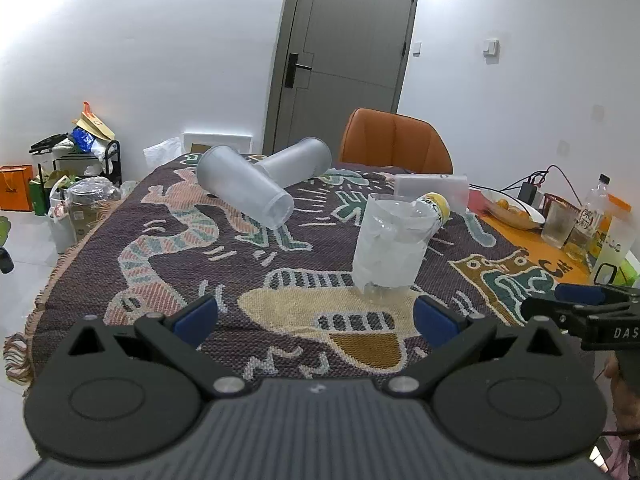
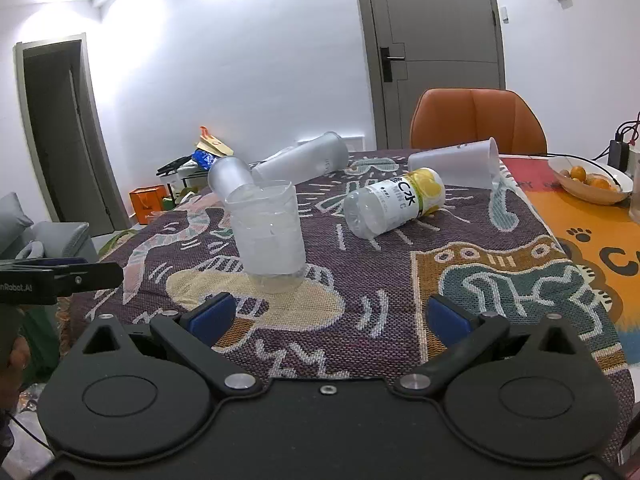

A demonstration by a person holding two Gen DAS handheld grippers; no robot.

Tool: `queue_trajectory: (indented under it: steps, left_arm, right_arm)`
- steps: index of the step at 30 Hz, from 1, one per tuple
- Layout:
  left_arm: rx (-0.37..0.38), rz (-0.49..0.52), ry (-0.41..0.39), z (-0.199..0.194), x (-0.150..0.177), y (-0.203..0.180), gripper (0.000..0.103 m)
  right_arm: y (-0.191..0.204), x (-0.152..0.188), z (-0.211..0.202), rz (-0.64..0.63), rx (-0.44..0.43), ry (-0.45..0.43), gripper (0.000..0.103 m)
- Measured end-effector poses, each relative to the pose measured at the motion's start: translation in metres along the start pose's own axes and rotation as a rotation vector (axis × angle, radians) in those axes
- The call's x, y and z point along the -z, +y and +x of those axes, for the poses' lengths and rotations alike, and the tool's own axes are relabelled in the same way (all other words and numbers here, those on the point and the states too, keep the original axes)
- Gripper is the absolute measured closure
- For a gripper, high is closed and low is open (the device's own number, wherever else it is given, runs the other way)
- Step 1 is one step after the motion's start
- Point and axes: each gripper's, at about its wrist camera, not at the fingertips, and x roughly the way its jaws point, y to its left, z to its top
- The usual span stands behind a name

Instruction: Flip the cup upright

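Observation:
A clear cut-bottle cup [image 1: 390, 246] stands upright on the patterned cloth; it also shows in the right wrist view [image 2: 270, 238]. Two frosted cups lie on their sides behind it, one nearer [image 1: 244, 186] [image 2: 230, 176] and one farther [image 1: 298, 160] [image 2: 304, 158]. A third frosted cup [image 2: 460, 164] [image 1: 432, 188] lies on its side by the chair. My left gripper [image 1: 316, 318] is open and empty, just in front of the upright cup. My right gripper [image 2: 330, 316] is open and empty, to the right of that cup.
A yellow-labelled bottle piece [image 2: 396, 204] lies on its side behind the upright cup. An orange chair [image 2: 478, 122] stands at the far table edge. A bowl of oranges [image 2: 590, 178], a glass [image 1: 558, 224] and a bottle [image 1: 592, 208] stand at the right.

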Motion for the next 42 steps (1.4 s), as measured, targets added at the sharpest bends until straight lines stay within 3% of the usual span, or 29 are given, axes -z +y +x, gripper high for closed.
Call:
queue_trajectory:
  steps: [42]
  left_arm:
    - [-0.001,-0.009,0.027,0.0019,0.0024,0.0043,0.0]
  right_arm:
    - [-0.0044,0.0006,0.0004,0.009,0.013,-0.004,0.0]
